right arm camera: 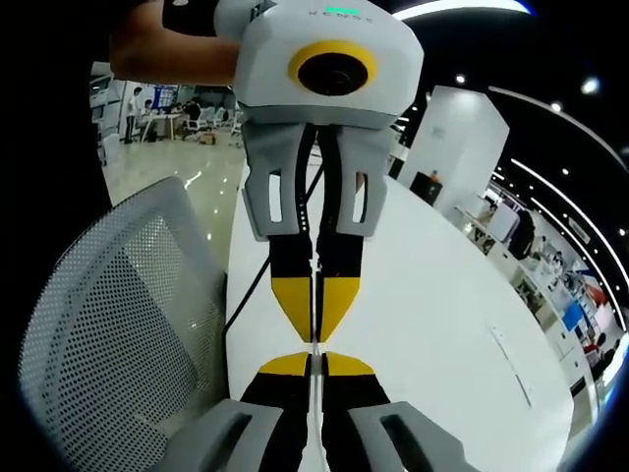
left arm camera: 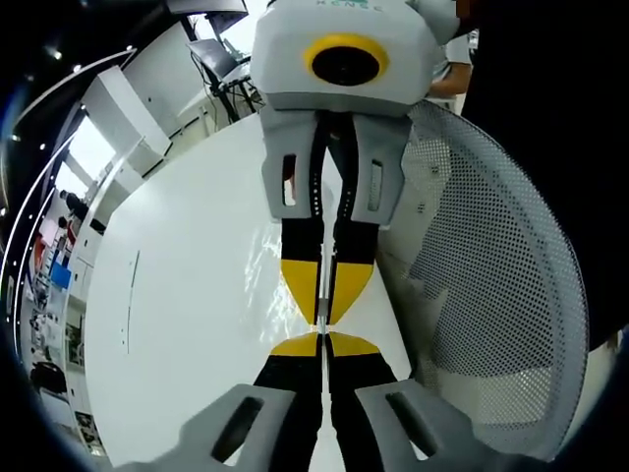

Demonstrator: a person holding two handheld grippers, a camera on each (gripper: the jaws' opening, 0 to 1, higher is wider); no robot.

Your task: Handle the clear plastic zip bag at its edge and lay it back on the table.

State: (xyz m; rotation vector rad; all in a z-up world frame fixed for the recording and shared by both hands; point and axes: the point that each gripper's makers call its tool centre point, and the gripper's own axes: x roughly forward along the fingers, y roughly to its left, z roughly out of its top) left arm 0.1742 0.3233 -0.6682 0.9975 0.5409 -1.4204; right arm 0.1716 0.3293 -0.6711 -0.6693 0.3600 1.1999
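Above the white table (left arm camera: pixel 187 295), we hold the clear zip bag (left arm camera: pixel 285 275) stretched edge-on between us, left gripper (left arm camera: pixel 322 346) and right gripper (right arm camera: pixel 314 359) tip to tip, each pressed together on its edge, equally near, bag's long axis running gripper to gripper.

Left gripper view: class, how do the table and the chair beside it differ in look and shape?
1. The table has a smooth, solid top; the chair back is mesh, dotted with small holes.
2. The table is flat; the chair back curves.
3. The table is bright white; the chair looks greyer.
Both are pale, and the chair stands close against the table's edge.
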